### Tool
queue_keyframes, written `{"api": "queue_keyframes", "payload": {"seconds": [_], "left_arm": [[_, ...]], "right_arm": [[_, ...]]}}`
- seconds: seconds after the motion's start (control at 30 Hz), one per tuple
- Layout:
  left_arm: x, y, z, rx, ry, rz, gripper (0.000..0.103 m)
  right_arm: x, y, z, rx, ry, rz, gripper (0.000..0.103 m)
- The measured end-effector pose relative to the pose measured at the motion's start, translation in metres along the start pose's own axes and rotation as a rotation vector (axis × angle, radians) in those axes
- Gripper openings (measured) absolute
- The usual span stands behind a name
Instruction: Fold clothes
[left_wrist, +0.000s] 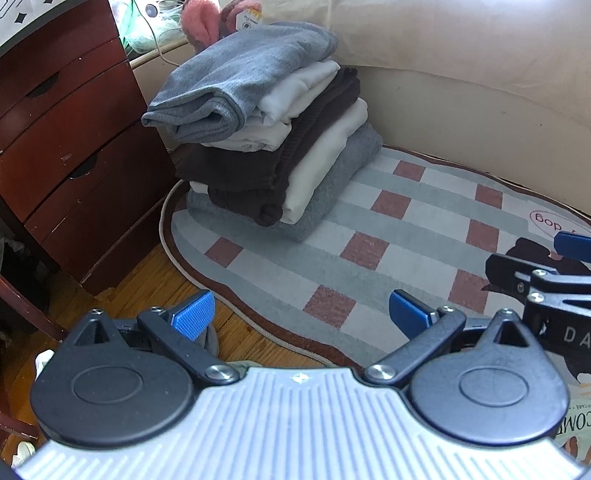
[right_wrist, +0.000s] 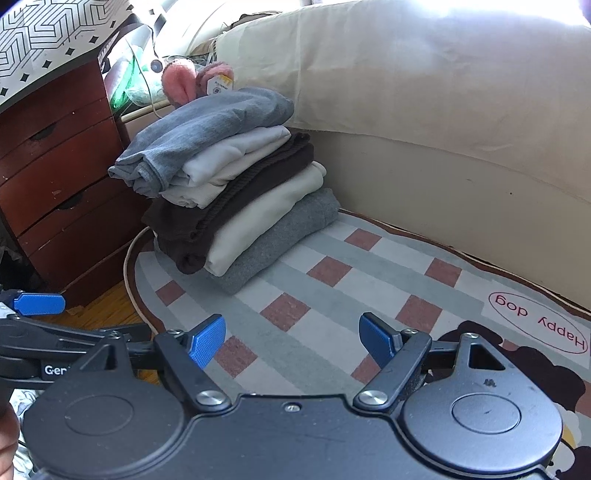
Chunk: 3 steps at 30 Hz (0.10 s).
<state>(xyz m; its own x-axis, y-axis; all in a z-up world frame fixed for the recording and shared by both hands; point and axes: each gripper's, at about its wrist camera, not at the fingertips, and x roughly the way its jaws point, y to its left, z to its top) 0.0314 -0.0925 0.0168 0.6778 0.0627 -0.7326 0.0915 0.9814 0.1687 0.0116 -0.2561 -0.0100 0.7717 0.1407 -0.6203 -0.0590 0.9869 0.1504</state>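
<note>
stack of folded clothes (left_wrist: 266, 147) on rug (left_wrist: 369, 221), upright, both tongs (left_wrist: 301, 315) (right_wrist: 291, 338) spread, empty

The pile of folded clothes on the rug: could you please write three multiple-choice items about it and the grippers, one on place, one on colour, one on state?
1. Where does the pile of clothes stand?
A. on the checked rug, beside the wooden drawers
B. on top of the drawers
C. on the bare wood floor

2. What colour is the top garment?
A. dark brown
B. blue-grey
C. red

3. How does the right gripper stand?
A. shut on a garment
B. shut with nothing in it
C. open with nothing in it

Answers:
1 A, the bottom grey garment lies on the rug's corner next to the drawers.
2 B, the uppermost fold is blue-grey, above white and brown layers.
3 C, its blue pads stand wide apart over bare rug.
</note>
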Motion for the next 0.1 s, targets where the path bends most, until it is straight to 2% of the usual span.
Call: {"api": "queue_keyframes", "payload": {"seconds": [0.1], "left_arm": [[0.0015,0.0005,-0.0004,0.006,0.005,0.001,0.103]], "right_arm": [[0.0012,0.0002,-0.0002,0.000,0.009,0.001,0.083]]}}
